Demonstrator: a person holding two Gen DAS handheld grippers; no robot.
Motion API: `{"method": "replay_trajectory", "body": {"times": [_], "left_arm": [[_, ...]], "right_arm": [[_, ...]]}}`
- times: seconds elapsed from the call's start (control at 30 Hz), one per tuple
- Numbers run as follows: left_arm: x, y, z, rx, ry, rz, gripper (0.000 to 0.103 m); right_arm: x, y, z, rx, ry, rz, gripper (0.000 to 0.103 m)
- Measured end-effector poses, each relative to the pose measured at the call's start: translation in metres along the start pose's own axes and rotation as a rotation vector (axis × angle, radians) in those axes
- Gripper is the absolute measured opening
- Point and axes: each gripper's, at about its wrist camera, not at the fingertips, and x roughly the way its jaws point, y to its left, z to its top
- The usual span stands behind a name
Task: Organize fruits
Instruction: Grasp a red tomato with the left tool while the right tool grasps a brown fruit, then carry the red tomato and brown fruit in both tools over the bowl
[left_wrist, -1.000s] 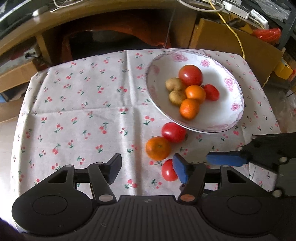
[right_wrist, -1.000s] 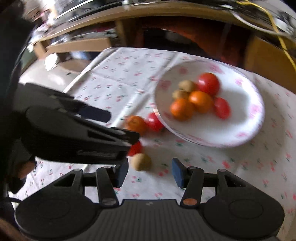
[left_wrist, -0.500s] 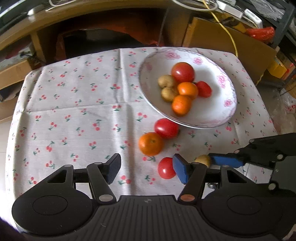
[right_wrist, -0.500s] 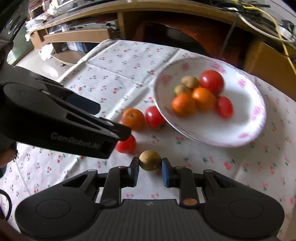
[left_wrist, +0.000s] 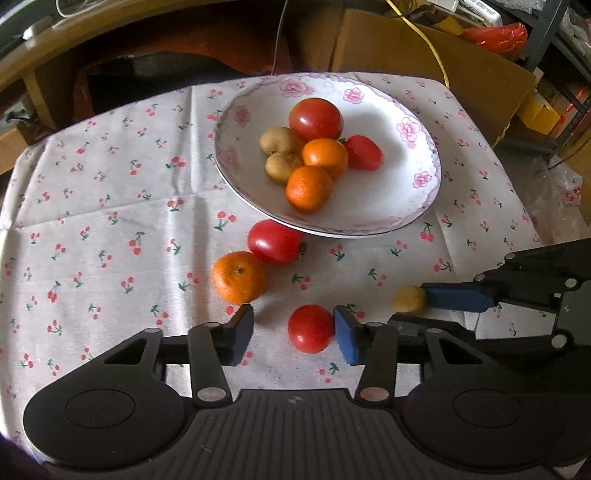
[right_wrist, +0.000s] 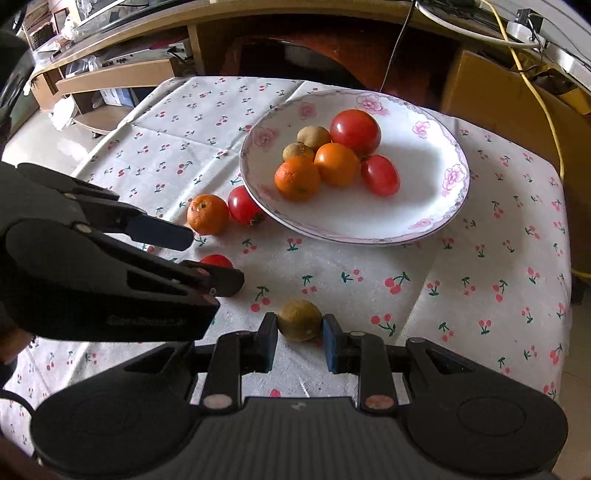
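A white floral plate (left_wrist: 417, 206) (right_wrist: 436, 206) on the cherry-print cloth holds several tomatoes, oranges and kiwis. On the cloth lie an orange (left_wrist: 239, 277) (right_wrist: 207, 214), a large tomato (left_wrist: 275, 242) (right_wrist: 243, 205) and a small tomato (left_wrist: 311, 328) (right_wrist: 216, 260). My right gripper (right_wrist: 300, 341) is shut on a brown kiwi (right_wrist: 300, 319) (left_wrist: 409, 300), just above the cloth. My left gripper (left_wrist: 293, 334) is open; the small tomato sits between its fingers, against the right pad.
A wooden desk with cables stands behind the table (right_wrist: 332, 22). A cardboard box (left_wrist: 424, 55) stands at the back right. The table's right edge (right_wrist: 565, 258) drops off near the plate.
My right gripper has closed on the kiwi and raised it slightly. My left gripper moved forward, so the small tomato now sits between its open fingers.
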Motion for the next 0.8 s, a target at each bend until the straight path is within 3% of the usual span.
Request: {"method": "replay_trajectory", "body": {"times": [0.43,0.53,0.8], "left_arm": [[-0.001,-0.016,-0.011,0.069,-0.011,0.069,0.042],[-0.002,-0.015,-0.012,0.060,-0.016,0.064,0.034],[-0.010,-0.022,-0.009,0.100,-0.054,0.095,0.033]], "right_arm": [[-0.009,-0.021,-0.005,0.057,0.009,-0.041,0.022],[-0.008,-0.020,-0.004,0.057,0.009,-0.044,0.022],[-0.012,-0.018,-0.002,0.055,-0.018,-0.053,0.022]]}}
